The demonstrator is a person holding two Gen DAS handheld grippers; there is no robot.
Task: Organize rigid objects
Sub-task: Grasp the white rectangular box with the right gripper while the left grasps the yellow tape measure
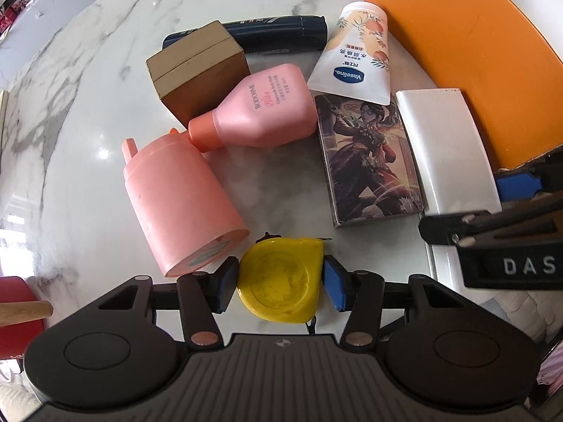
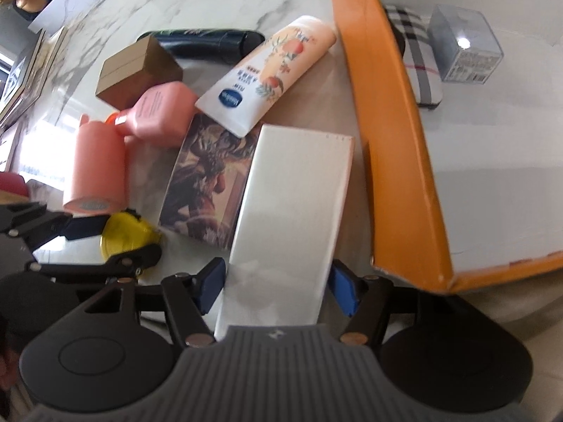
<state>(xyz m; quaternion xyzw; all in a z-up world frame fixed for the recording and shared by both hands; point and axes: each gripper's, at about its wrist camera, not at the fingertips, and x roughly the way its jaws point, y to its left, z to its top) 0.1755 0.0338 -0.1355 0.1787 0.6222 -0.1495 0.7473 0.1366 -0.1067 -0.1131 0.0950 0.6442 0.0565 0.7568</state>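
Observation:
A yellow tape measure (image 1: pixel 281 292) lies on the marble table (image 1: pixel 88 105), and the blue pads of my left gripper (image 1: pixel 279 283) press on both of its sides. In the right wrist view the same tape measure (image 2: pixel 123 235) shows at the left inside the left gripper (image 2: pixel 116 242). My right gripper (image 2: pixel 278 285) is shut on the near end of a long white flat box (image 2: pixel 292 204), one pad on each long edge. In the left wrist view the white box (image 1: pixel 436 140) lies beside the right gripper (image 1: pixel 485 204).
An orange box (image 2: pixel 387 140) stands at the right, holding a plaid case (image 2: pixel 418 59) and a clear cube box (image 2: pixel 464 49). On the table lie a picture card box (image 1: pixel 369 161), a Vaseline tube (image 1: pixel 355 56), two pink bottles (image 1: pixel 176 197) (image 1: pixel 267 105), a brown box (image 1: pixel 197 70) and a dark tube (image 1: pixel 281 31).

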